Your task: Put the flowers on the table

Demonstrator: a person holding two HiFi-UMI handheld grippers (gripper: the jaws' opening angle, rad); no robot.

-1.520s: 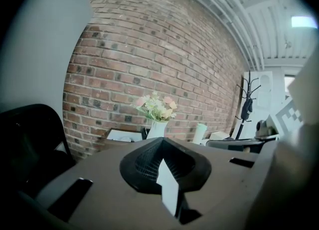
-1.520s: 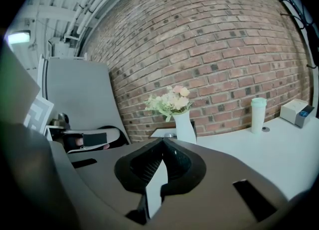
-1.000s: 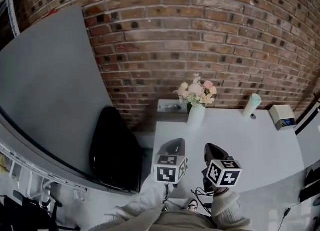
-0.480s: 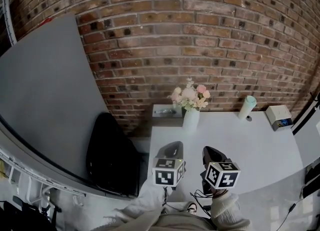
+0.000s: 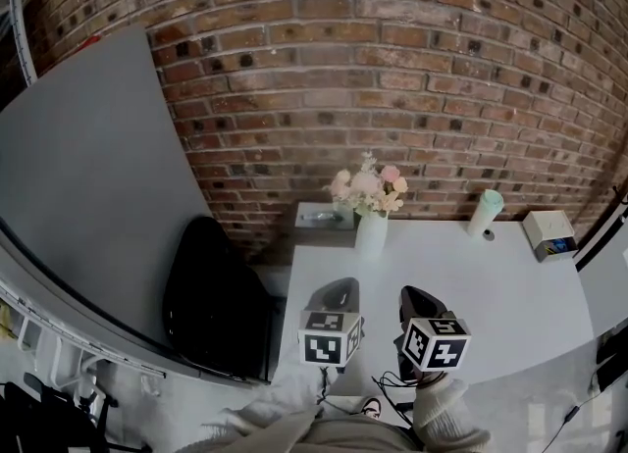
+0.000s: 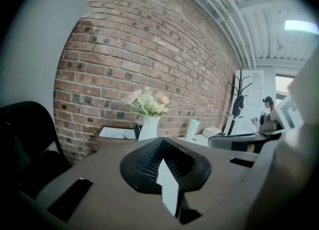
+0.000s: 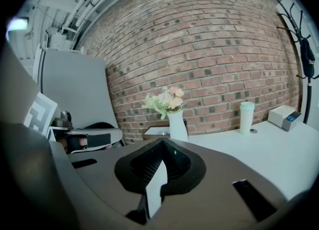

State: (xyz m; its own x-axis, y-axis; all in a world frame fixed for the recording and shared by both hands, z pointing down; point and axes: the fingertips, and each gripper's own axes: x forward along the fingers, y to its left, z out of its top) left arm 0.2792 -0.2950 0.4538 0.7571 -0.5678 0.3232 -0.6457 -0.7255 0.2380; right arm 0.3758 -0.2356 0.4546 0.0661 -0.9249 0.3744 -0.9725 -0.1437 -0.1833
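The left gripper (image 5: 340,286) and right gripper (image 5: 420,294) were dark grey, each carrying a black-and-white marker cube (image 5: 332,335). Sleeves (image 5: 446,414) were cream, pretty baggy.

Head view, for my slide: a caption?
Both shut, left gripper and right gripper face a vase of flowers on the table.

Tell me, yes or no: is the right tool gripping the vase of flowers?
No: the vase of flowers stands on the table by the brick wall, apart from the right tool, which is shut and empty.

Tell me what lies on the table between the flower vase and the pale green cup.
Nothing: the table between vase and cup is bare, clearest in the right gripper view.
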